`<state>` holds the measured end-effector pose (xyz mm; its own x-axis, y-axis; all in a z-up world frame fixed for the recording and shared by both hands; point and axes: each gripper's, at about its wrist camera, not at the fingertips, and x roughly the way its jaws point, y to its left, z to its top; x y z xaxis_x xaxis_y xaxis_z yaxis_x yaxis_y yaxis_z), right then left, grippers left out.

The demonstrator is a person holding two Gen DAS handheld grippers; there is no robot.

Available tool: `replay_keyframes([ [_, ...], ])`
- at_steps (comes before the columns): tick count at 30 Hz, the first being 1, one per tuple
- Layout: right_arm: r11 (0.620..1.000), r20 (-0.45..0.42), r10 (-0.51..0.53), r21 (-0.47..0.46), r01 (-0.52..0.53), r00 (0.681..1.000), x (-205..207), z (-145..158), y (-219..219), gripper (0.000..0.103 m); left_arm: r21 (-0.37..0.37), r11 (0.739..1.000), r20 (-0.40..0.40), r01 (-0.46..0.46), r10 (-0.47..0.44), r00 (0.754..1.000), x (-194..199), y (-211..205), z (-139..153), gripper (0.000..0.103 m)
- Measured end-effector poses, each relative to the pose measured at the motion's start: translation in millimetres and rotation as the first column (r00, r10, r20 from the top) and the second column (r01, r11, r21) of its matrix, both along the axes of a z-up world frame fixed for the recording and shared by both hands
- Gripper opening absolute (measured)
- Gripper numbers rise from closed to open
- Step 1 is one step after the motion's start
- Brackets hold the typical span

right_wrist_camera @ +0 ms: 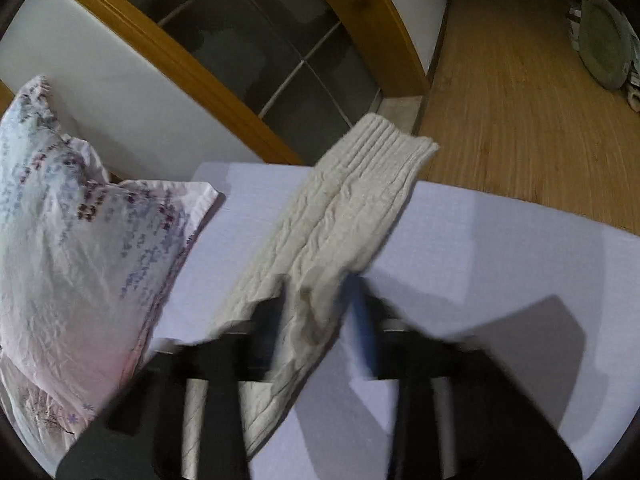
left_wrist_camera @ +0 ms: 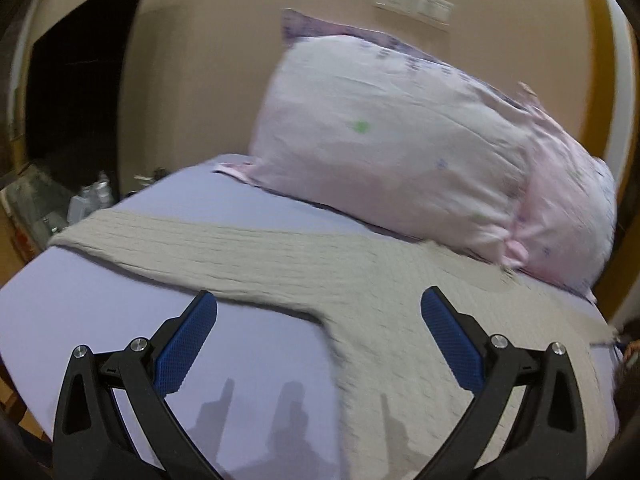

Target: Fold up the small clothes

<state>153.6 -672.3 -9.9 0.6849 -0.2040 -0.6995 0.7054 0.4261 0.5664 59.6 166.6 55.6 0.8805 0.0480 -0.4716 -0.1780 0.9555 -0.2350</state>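
Left gripper (left_wrist_camera: 319, 312) spread wide, empty, low centre of frame above beige knit garment (left_wrist_camera: 280, 256) on lilac sheet (left_wrist_camera: 120, 304), right gripper (right_wrist_camera: 316, 292) pinching the garment's sleeve (right_wrist_camera: 340, 216), mid-frame, pillow (right_wrist_camera: 68, 248) at left.

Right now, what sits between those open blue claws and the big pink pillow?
In the left wrist view, only the grey knitted garment on the lilac sheet lies between the left gripper and the pillow.
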Motion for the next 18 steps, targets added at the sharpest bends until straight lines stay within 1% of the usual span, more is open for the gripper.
replay_keyframes([
  [1, 0.999, 0.014, 0.004, -0.032, -0.004, 1.000, -2.5, 6.2, 3.6, 0.007, -0.008, 1.000, -0.006, -0.018, 0.018, 1.000, 0.9, 8.1, -0.6, 0.102],
  [2, 0.992, 0.026, 0.023, -0.123, -0.020, 0.999, -5.4, 21.3, 14.5, 0.006, -0.021, 0.999, -0.010, -0.039, 0.038, 0.999, 1.8, 16.6, -1.2, 0.102],
  [3, 0.962, 0.039, 0.071, -0.268, -0.058, 0.997, -3.3, 44.8, 37.8, 0.006, -0.042, 0.997, -0.021, -0.069, 0.068, 0.997, 1.9, 29.7, -2.9, 0.102],
  [4, 0.922, 0.048, 0.128, -0.374, -0.101, 0.991, -0.4, 64.4, 62.1, 0.006, -0.056, 0.994, -0.032, -0.092, 0.091, 0.995, 1.0, 38.8, -4.8, 0.102],
  [5, 0.881, 0.062, 0.196, -0.450, -0.148, 0.979, 3.0, 81.9, 88.1, 0.006, -0.070, 0.991, -0.043, -0.117, 0.114, 0.993, 1.1, 47.1, -6.6, 0.102],
  [6, 0.832, 0.079, 0.295, -0.512, -0.215, 0.952, 8.3, 102.1, 124.3, 0.006, -0.091, 0.985, -0.049, -0.148, 0.144, 0.988, -0.1, 58.7, -8.8, 0.102],
  [7, 0.793, 0.085, 0.368, -0.549, -0.265, 0.926, 12.2, 115.5, 152.4, 0.006, -0.107, 0.980, -0.051, -0.167, 0.163, 0.985, -1.6, 67.9, -10.4, 0.102],
  [8, 0.729, 0.092, 0.480, -0.595, -0.338, 0.872, 17.6, 131.9, 196.1, 0.006, -0.121, 0.975, -0.059, -0.185, 0.179, 0.982, -2.9, 76.3, -12.3, 0.102],
  [9, 0.678, 0.088, 0.556, -0.622, -0.391, 0.826, 21.3, 140.5, 228.0, 0.006, -0.151, 0.967, -0.073, -0.207, 0.198, 0.978, -3.3, 86.1, -14.7, 0.102],
  [11, 0.544, 0.056, 0.710, -0.678, -0.495, 0.702, 27.0, 152.9, 303.7, 0.006, -0.221, 0.944, -0.090, -0.245, 0.230, 0.969, -6.6, 100.4, -19.5, 0.102],
  [12, 0.472, 0.037, 0.774, -0.698, -0.538, 0.632, 28.9, 153.5, 341.0, 0.006, -0.277, 0.923, -0.095, -0.267, 0.250, 0.963, -9.4, 109.0, -22.9, 0.102],
  [13, 0.389, 0.003, 0.839, -0.702, -0.597, 0.544, 32.7, 148.1, 383.0, 0.006, -0.312, 0.909, -0.100, -0.278, 0.259, 0.961, -10.5, 114.4, -25.2, 0.102],
  [14, 0.323, -0.033, 0.882, -0.685, -0.653, 0.470, 32.4, 142.6, 411.7, 0.007, -0.338, 0.896, -0.110, -0.286, 0.264, 0.958, -10.4, 118.7, -27.2, 0.102],
  [15, 0.226, -0.089, 0.929, -0.632, -0.741, 0.359, 38.4, 127.3, 448.5, 0.010, -0.359, 0.884, -0.131, -0.299, 0.270, 0.954, -8.8, 123.3, -29.4, 0.102],
  [16, 0.147, -0.124, 0.958, -0.564, -0.813, 0.259, 42.7, 110.8, 476.9, 0.013, -0.372, 0.876, -0.144, -0.307, 0.272, 0.951, -7.2, 127.1, -30.7, 0.100],
  [17, 0.108, -0.138, 0.968, -0.522, -0.846, 0.209, 42.6, 101.6, 492.0, 0.025, -0.386, 0.870, -0.149, -0.306, 0.269, 0.952, -5.8, 130.2, -31.8, 0.098],
  [18, 0.082, -0.140, 0.975, -0.487, -0.869, 0.170, 39.9, 93.4, 502.0, 0.037, -0.406, 0.861, -0.157, -0.307, 0.266, 0.951, -6.0, 135.1, -33.6, 0.093],
])
